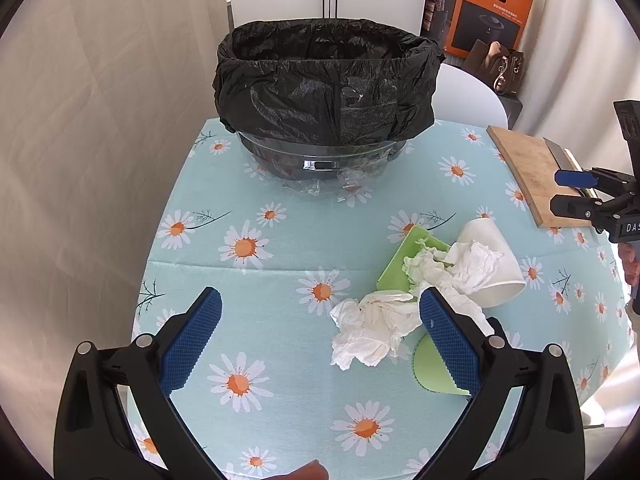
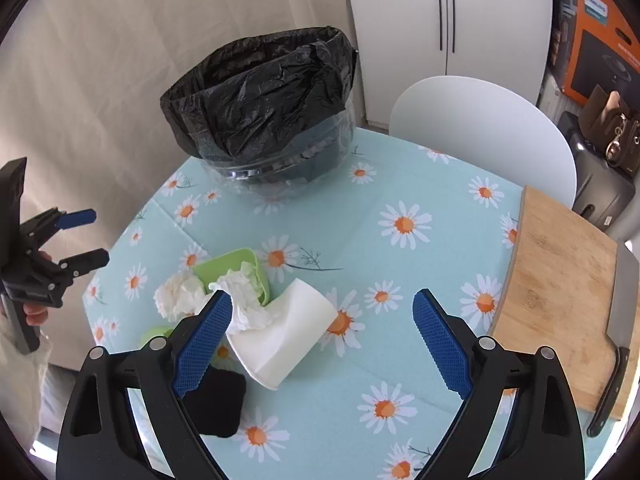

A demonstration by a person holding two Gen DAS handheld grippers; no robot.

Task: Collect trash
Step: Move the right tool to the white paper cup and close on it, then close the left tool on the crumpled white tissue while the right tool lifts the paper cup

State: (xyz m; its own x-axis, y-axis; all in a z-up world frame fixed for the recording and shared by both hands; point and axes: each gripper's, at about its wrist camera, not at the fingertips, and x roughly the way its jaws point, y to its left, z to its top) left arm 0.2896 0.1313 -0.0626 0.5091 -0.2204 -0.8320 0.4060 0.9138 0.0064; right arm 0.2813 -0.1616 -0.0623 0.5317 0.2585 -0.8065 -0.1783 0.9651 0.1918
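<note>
Seemingly poised to pick up litter, both the left gripper (image 1: 320,334) and right gripper (image 2: 323,336) hover with jaws spread wide and empty above the crumpled tissue (image 1: 370,330) and paper cup (image 2: 280,340), the lined bin (image 1: 324,92) waiting behind.

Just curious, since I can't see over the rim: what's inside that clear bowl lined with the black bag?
Only the crumpled black plastic bag lining the clear glass bowl shows. Its folds hide the bottom, so any trash inside cannot be seen.

You can read "PHILIPS" in white letters on the teal label of the orange box (image 1: 490,12) behind the table. The smaller lines on this box are too small to read. On the right gripper (image 1: 570,191), at the frame edge, you see the letters "DAS", cut off.
</note>
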